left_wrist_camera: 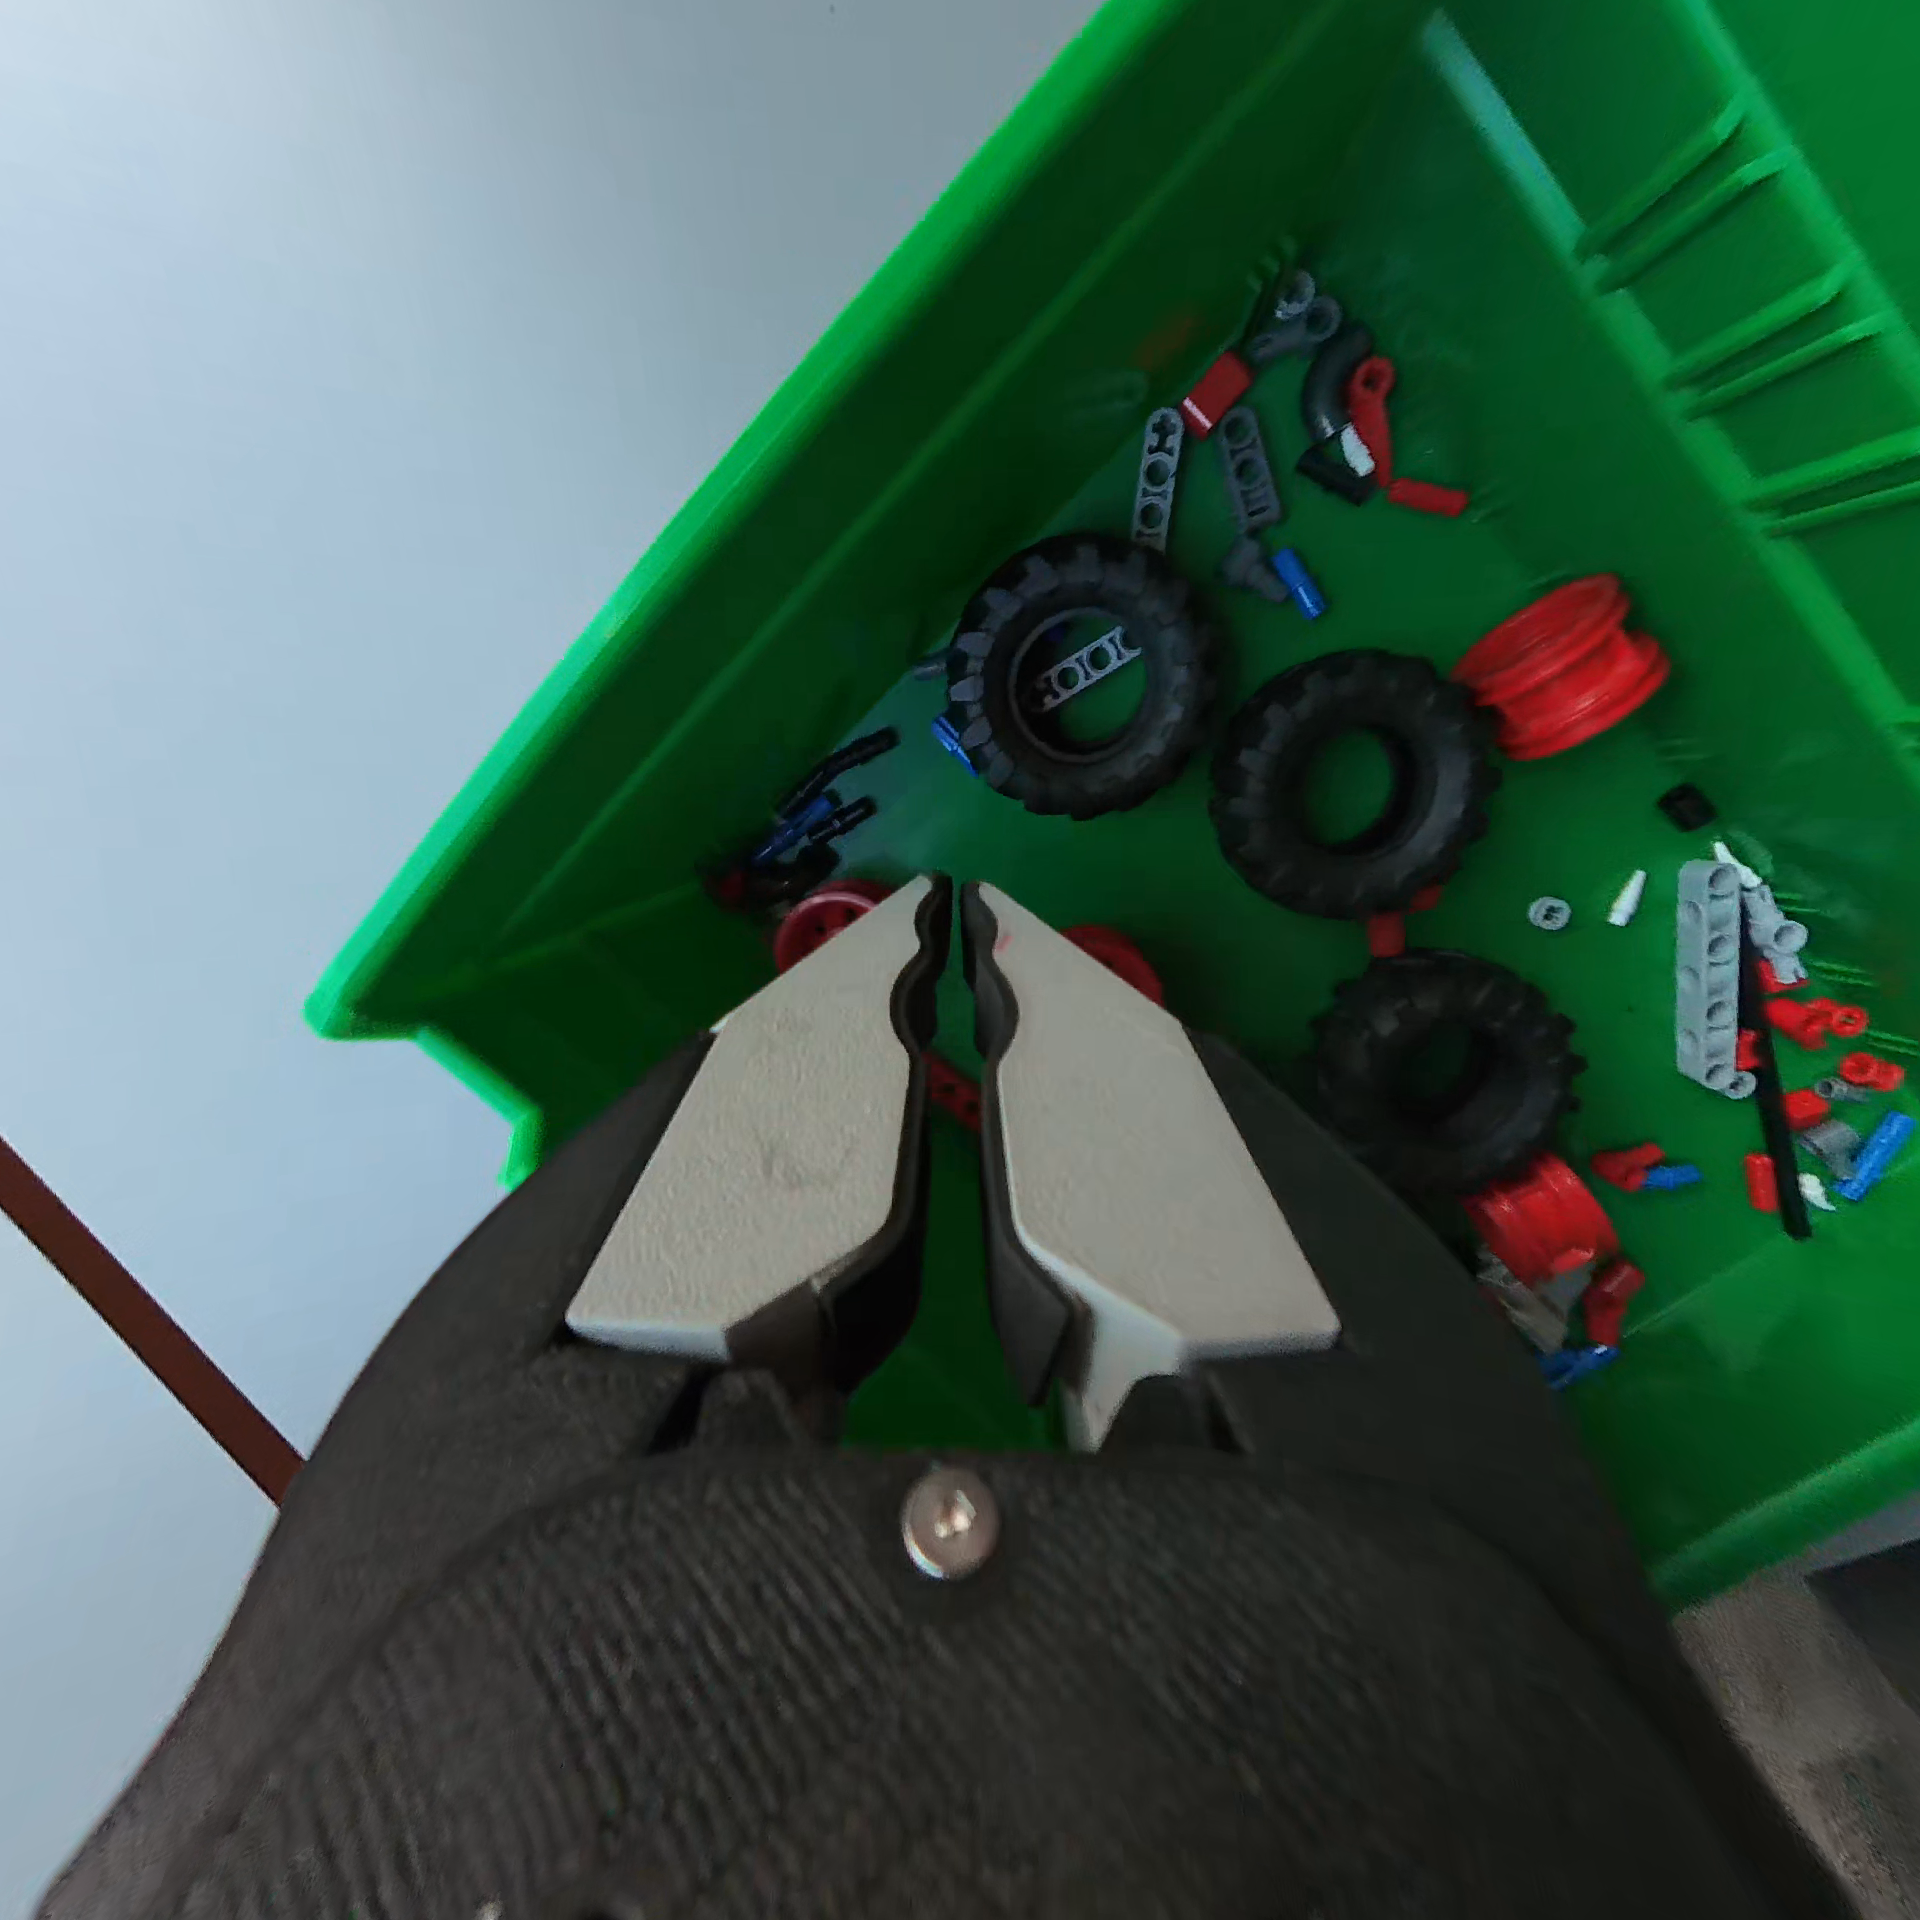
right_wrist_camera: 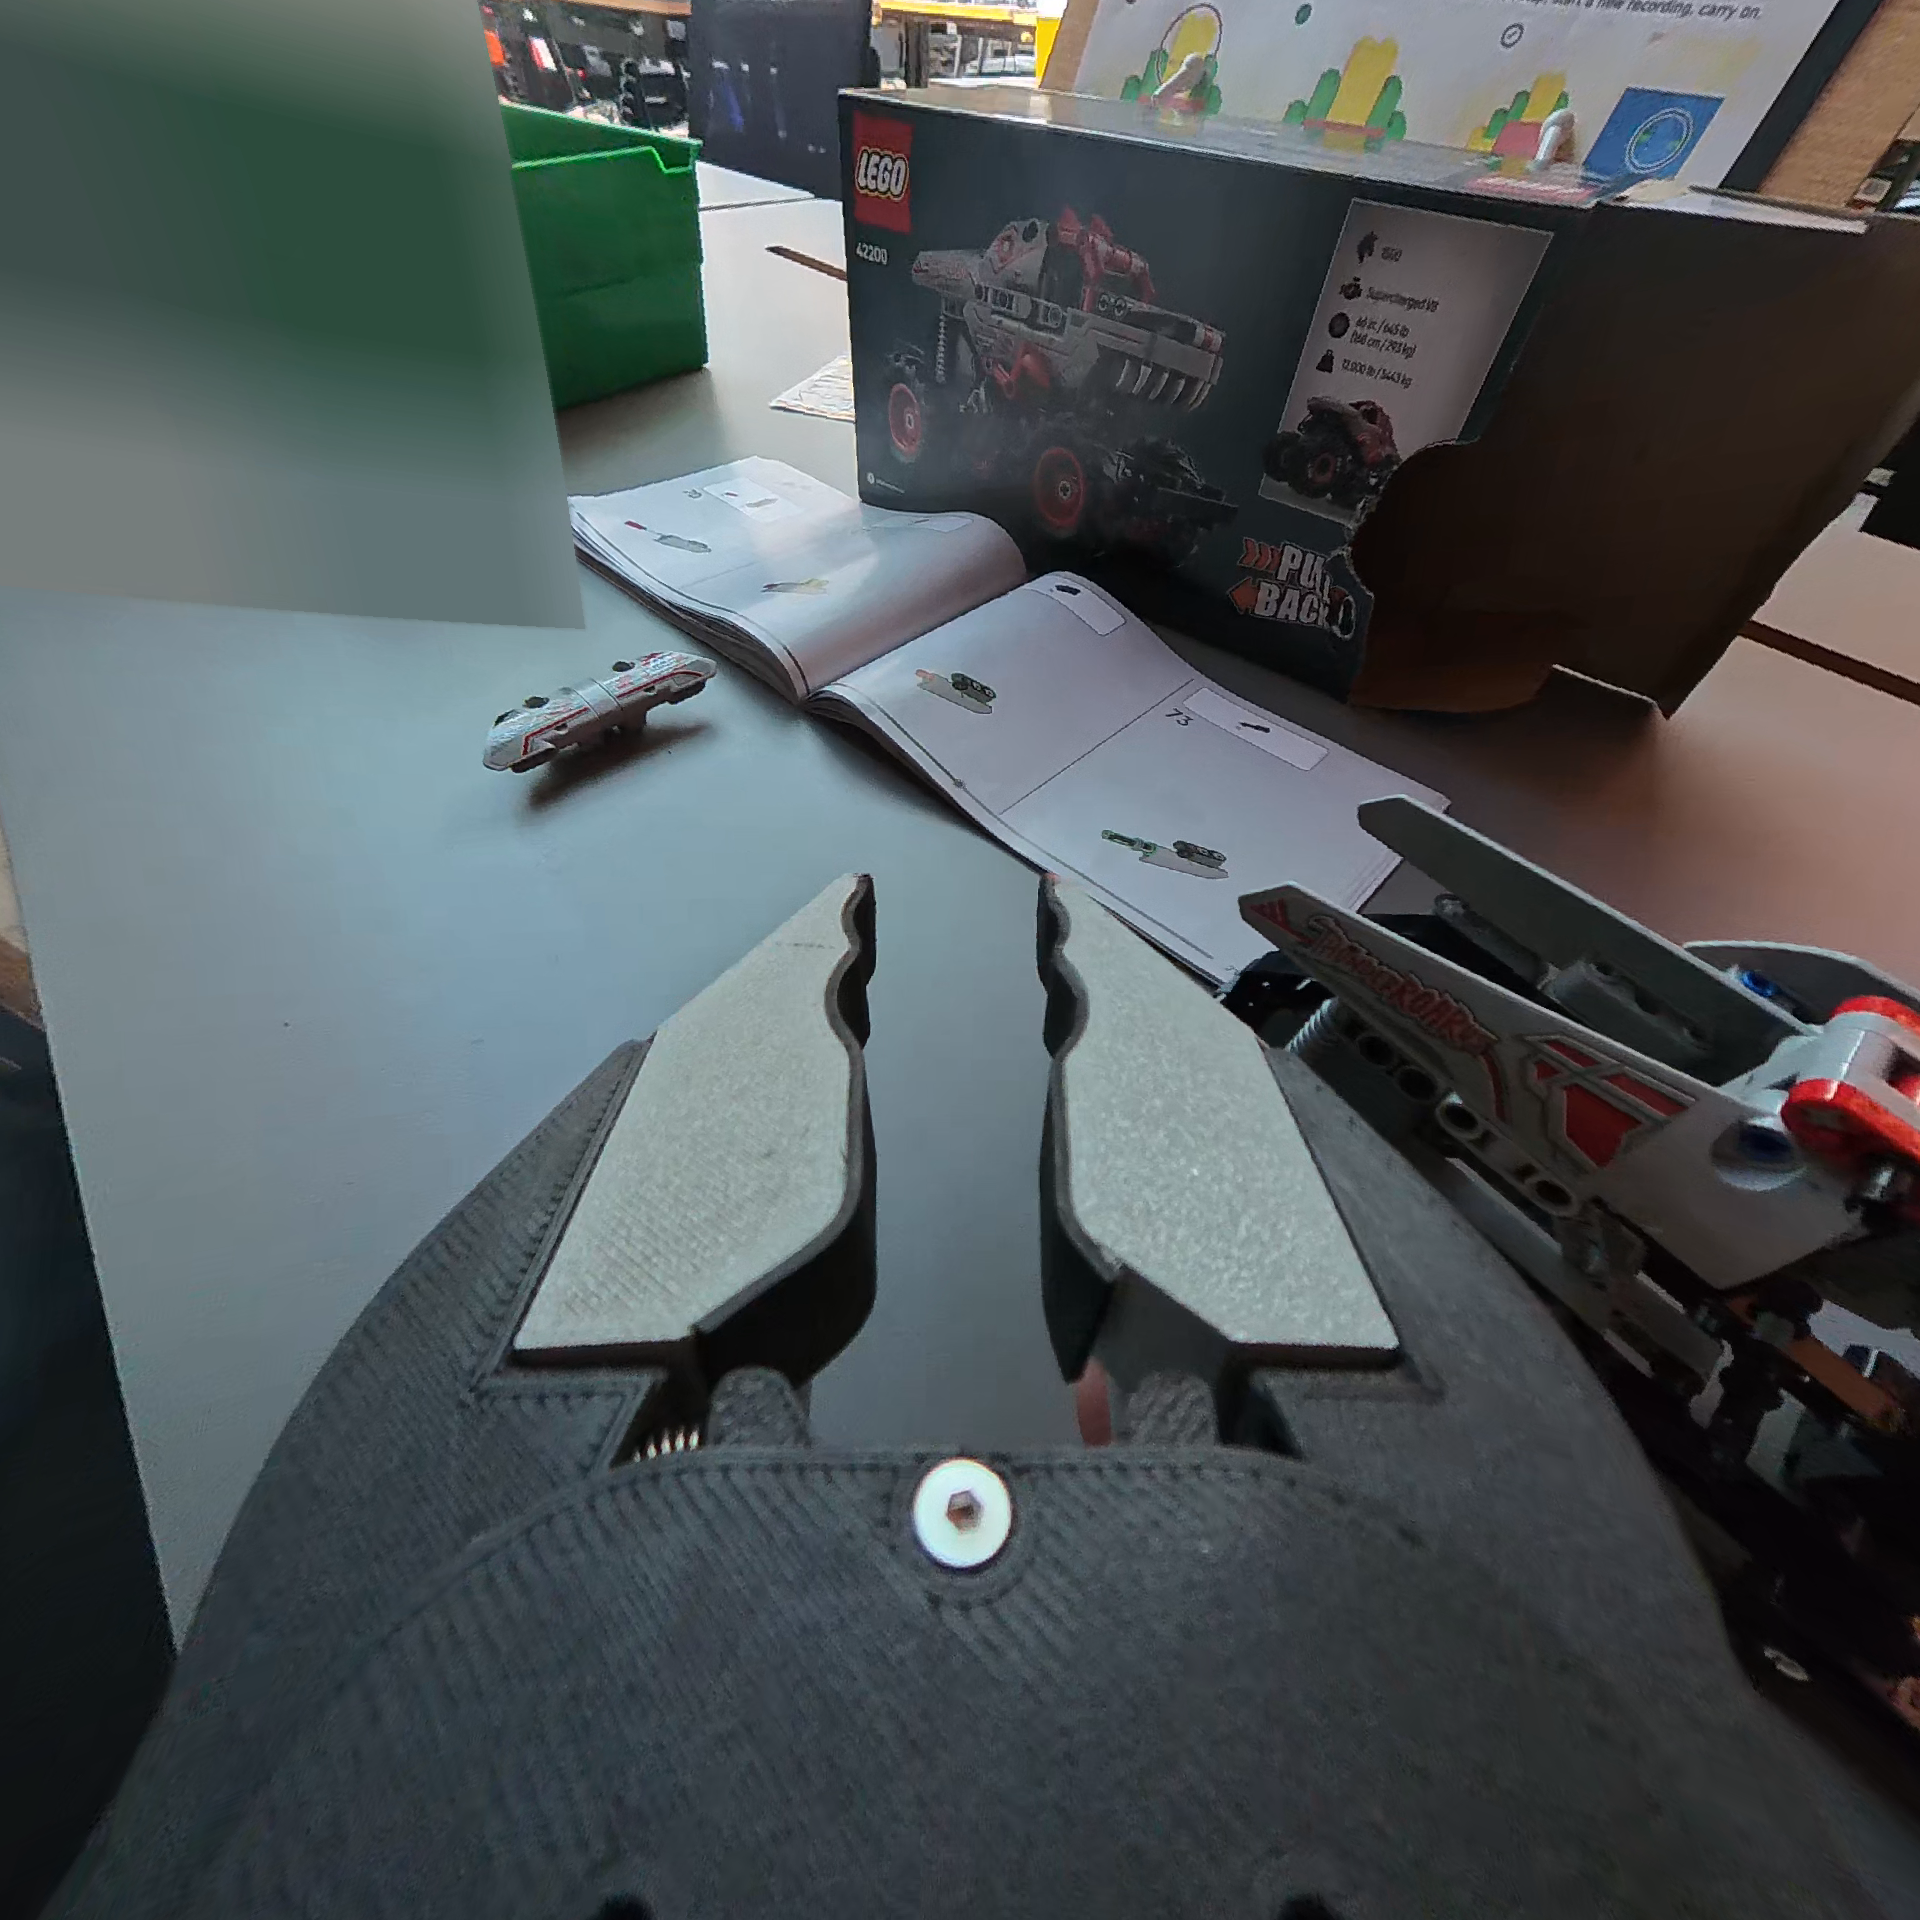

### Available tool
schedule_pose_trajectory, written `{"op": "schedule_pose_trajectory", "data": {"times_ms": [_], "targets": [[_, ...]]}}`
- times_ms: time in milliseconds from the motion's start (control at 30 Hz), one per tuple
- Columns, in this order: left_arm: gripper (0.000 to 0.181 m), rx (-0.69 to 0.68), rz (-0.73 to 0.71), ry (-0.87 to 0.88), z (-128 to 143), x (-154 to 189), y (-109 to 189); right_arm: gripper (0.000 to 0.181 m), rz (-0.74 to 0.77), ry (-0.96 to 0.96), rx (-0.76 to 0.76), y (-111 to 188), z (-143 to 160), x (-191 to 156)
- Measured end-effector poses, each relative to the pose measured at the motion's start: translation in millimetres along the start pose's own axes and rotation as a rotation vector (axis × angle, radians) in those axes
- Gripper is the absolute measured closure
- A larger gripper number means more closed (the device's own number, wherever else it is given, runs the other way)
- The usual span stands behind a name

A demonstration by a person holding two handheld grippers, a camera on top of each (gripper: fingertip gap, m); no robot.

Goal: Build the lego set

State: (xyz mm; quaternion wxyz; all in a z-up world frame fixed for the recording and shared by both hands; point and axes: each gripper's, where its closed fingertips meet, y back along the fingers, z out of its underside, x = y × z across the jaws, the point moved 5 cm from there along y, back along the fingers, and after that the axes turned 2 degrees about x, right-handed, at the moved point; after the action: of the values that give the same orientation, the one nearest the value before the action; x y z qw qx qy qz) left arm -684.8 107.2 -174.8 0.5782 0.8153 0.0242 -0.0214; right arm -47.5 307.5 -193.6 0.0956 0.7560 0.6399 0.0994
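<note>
In the left wrist view, a green bin (left_wrist_camera: 727, 499) holds loose Lego parts: three black tyres (left_wrist_camera: 1351, 779), red wheel hubs (left_wrist_camera: 1558, 665), a light grey beam (left_wrist_camera: 1709, 977) and several small red, blue and grey pins. My left gripper (left_wrist_camera: 954, 896) hangs over the bin's near left corner with its jaws almost together and nothing visible between them. A small red hub (left_wrist_camera: 821, 914) lies just left of the tips. My right gripper (right_wrist_camera: 954, 902) is open and empty above the dark table. The partly built truck (right_wrist_camera: 1507, 1091) stands just to its right. A small grey panel piece (right_wrist_camera: 597, 707) lies ahead on the left.
An open instruction booklet (right_wrist_camera: 1039, 727) lies ahead of the right gripper, with the set's box (right_wrist_camera: 1143, 364) standing behind it. The green bin (right_wrist_camera: 613, 270) shows at the back left of the right wrist view. The pale table (left_wrist_camera: 312, 520) lies left of the bin. About 65 cm separates my left fingertips from my right. Measured from the fingertips, the small grey panel piece (right_wrist_camera: 597, 707) is 15 cm or so from the right gripper and 45 cm from the left.
</note>
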Motion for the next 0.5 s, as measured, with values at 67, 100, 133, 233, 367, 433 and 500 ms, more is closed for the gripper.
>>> {"op": "schedule_pose_trajectory", "data": {"times_ms": [67, 100, 133, 233, 367, 433, 500], "targets": [[0.181, -0.001, 0.003, 0.019, 1, -1, 2, 0.153, -0.010, -0.003, 0.010, 1, -1, 0], [0.181, -0.001, 0.006, 0.025, 1, 0, 3, 0.153, -0.014, -0.004, 0.016, 1, -1, -1], [0.181, -0.005, 0.009, 0.028, 1, 1, 4, 0.153, -0.017, -0.005, 0.021, 1, -2, -1], [0.180, -0.022, -0.002, 0.024, -2, 4, 6, 0.153, -0.024, -0.012, 0.028, 2, -3, 0], [0.178, -0.023, -0.003, 0.018, -7, 12, 10, 0.153, -0.043, -0.025, 0.040, 4, -4, 0], [0.177, 0.001, 0.025, 0.027, -10, 20, 14, 0.153, -0.051, -0.033, 0.048, 5, -4, 0], [0.177, 0.025, 0.044, 0.020, -12, 27, 18, 0.153, -0.055, -0.040, 0.052, 5, -4, 0]]}}
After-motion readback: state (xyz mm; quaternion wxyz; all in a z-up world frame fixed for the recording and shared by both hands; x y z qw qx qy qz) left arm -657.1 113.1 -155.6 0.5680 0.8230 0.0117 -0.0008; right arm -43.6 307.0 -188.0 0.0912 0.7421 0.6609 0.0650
